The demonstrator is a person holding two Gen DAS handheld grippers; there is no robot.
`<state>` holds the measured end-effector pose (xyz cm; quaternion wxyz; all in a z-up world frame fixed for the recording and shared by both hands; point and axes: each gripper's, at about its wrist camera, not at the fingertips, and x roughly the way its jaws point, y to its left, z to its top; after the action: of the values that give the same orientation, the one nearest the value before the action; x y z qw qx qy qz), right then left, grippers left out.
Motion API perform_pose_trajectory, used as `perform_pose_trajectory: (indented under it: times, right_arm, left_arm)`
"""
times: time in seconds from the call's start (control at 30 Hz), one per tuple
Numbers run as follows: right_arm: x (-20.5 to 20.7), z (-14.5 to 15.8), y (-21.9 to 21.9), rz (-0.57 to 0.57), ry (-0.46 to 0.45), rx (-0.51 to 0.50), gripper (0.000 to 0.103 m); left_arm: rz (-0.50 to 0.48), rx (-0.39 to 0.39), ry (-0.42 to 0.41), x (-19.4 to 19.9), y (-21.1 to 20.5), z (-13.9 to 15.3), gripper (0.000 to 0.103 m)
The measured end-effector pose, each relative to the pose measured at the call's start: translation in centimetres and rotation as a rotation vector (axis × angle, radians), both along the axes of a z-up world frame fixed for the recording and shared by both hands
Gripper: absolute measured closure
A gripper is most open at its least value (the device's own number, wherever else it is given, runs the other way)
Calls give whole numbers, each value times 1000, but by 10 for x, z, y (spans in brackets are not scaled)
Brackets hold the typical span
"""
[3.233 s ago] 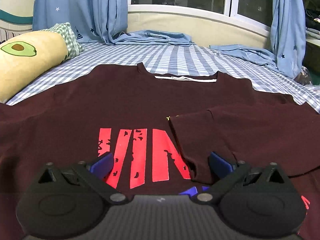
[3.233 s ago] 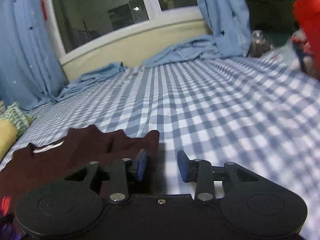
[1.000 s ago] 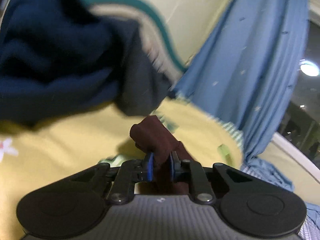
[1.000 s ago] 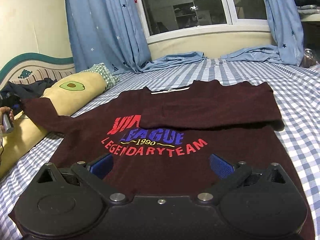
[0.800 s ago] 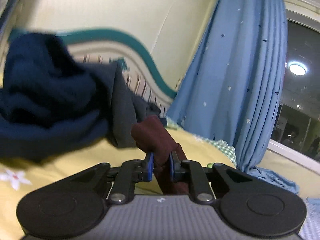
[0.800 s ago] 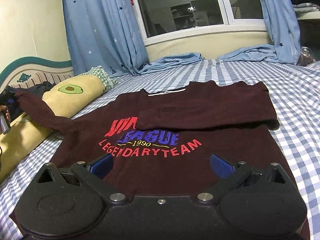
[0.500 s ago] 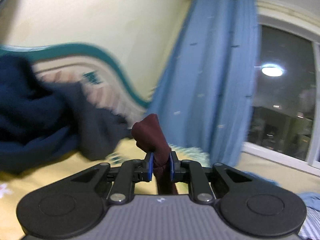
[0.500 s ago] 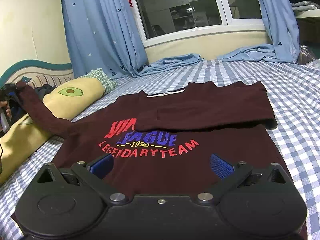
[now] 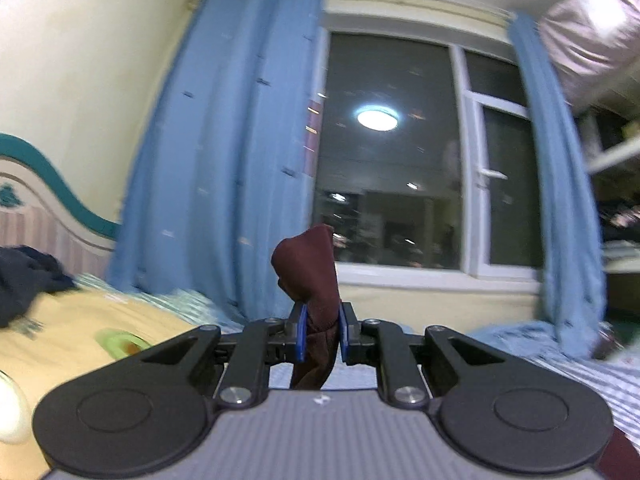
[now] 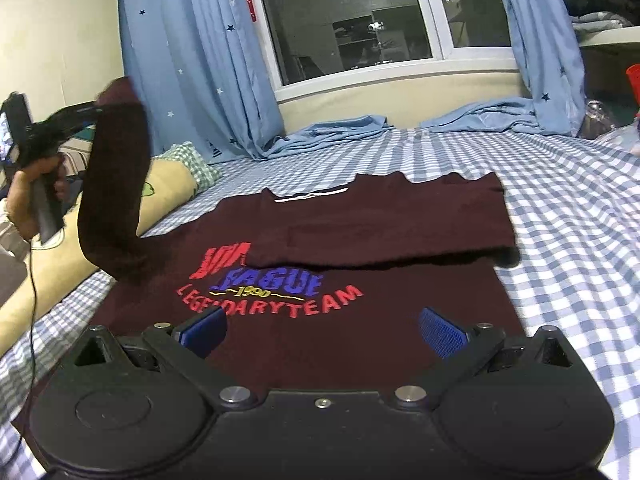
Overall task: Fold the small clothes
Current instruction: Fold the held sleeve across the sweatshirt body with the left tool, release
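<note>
A dark maroon shirt [image 10: 360, 264] with red and blue lettering lies flat on the checked bed. Its right sleeve [image 10: 384, 228] is folded across the chest. My left gripper [image 9: 320, 332] is shut on the cuff of the left sleeve [image 9: 312, 272] and holds it high in the air. In the right wrist view the left gripper [image 10: 94, 110] and the raised sleeve [image 10: 116, 184] hang above the shirt's left side. My right gripper [image 10: 320, 328] is open and empty, low over the shirt's hem.
A yellow avocado pillow [image 10: 160, 196] lies along the left side of the bed. Blue curtains [image 10: 192, 60] and a window [image 10: 344, 20] stand at the back, with curtain ends pooled on the blue-checked sheet [image 10: 580, 220]. Dark clothes [image 9: 24, 280] lie by the headboard.
My left gripper has swung the sleeve cuff up and to the right, from over the pillow toward the shirt. The right gripper has stayed open and nearly still.
</note>
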<state>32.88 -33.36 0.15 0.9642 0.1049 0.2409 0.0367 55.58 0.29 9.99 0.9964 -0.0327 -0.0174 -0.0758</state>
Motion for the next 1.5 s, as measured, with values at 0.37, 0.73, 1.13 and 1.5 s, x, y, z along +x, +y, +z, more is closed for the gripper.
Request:
perform_pose_trajectory:
  times: [0.37, 0.73, 1.13, 1.5]
  right_arm:
    - [-13, -11, -24, -62, 23, 16, 0]
    - [-2, -18, -29, -48, 41, 60, 0]
    - [98, -15, 10, 25, 91, 108, 0]
    - [172, -32, 66, -24, 110, -203, 0]
  left_arm:
    - [-262, 115, 230, -20, -128, -106, 86]
    - [-474, 55, 539, -21, -101, -130, 20]
    - [-18, 0, 582, -27, 37, -100, 3]
    - [27, -317, 705, 39, 135, -128, 45]
